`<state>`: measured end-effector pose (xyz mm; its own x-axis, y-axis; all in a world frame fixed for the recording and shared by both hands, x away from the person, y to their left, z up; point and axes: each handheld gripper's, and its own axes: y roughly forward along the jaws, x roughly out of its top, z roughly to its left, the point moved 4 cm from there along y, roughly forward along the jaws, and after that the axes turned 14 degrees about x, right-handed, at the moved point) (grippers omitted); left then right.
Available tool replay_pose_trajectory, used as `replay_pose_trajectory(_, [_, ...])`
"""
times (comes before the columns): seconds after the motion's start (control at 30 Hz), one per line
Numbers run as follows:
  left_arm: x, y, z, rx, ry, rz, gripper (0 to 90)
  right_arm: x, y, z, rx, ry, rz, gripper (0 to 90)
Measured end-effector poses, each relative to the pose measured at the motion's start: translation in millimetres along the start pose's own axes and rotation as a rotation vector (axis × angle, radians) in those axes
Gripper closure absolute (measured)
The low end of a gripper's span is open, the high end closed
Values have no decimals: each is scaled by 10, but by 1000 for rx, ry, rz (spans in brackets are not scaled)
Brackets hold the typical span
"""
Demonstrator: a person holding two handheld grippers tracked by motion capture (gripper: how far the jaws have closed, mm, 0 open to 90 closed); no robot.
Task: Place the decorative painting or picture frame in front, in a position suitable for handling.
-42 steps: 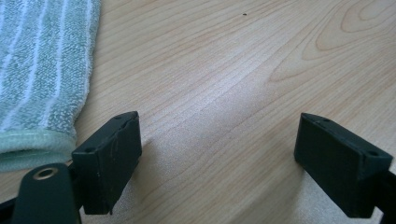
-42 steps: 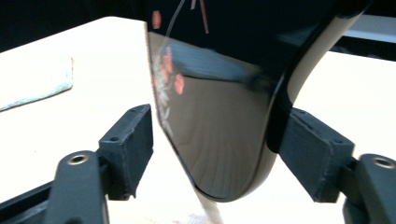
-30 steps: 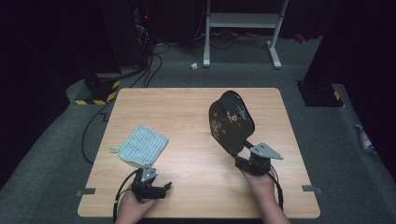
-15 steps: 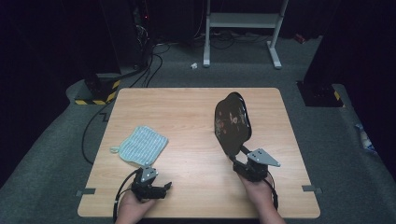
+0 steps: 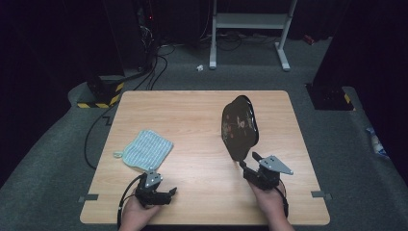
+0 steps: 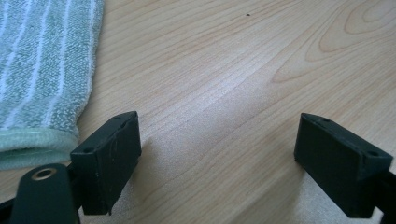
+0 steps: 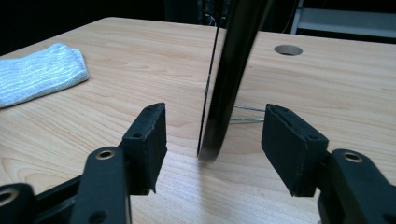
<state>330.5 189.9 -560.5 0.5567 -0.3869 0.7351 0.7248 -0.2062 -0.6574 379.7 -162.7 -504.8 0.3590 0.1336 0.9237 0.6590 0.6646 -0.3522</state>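
Looking down from the high view, you have the dark decorated plate (image 5: 239,127) standing on edge right of the table's (image 5: 192,110) centre, your right gripper (image 5: 249,162) at its near rim and your left gripper (image 5: 169,192) resting low beside the striped cloth (image 5: 144,150). Your left gripper view shows jaws spread over bare wood. Your right gripper view shows jaws that have just been opening, straddling the rim without touching, so the plate looks just released; next, close squarely before it tips.
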Motion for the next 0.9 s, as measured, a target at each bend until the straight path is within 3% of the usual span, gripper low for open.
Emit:
replay_pose_trajectory(0.1, [3, 5, 2, 0, -1, 0, 147, 27, 0, -29, -9, 9, 10, 349])
replay_pose_trajectory(0.33, [3, 5, 5, 8, -4, 3, 143, 116, 14, -33, 14, 3, 17, 363])
replay_pose_trajectory(0.5, [2, 4, 18, 13, -5, 3, 145, 178, 14, -28, -12, -5, 11, 346])
replay_pose_trajectory(0.57, [3, 5, 19, 11, -3, 2, 149, 251, 26, -33, -19, -3, -3, 306])
replay_pose_trajectory(0.7, [-2, 4, 45, -4, 17, -6, 160, 403, 52, -33, -22, -17, -22, 309])
replay_pose_trajectory(0.77, [-14, 13, 124, -5, 0, -3, 160, 505, 70, -25, -29, -31, -33, 314])
replay_pose_trajectory(0.9, [-19, 15, 136, -6, 9, -2, 156, 638, 108, -17, -36, -44, -41, 296])
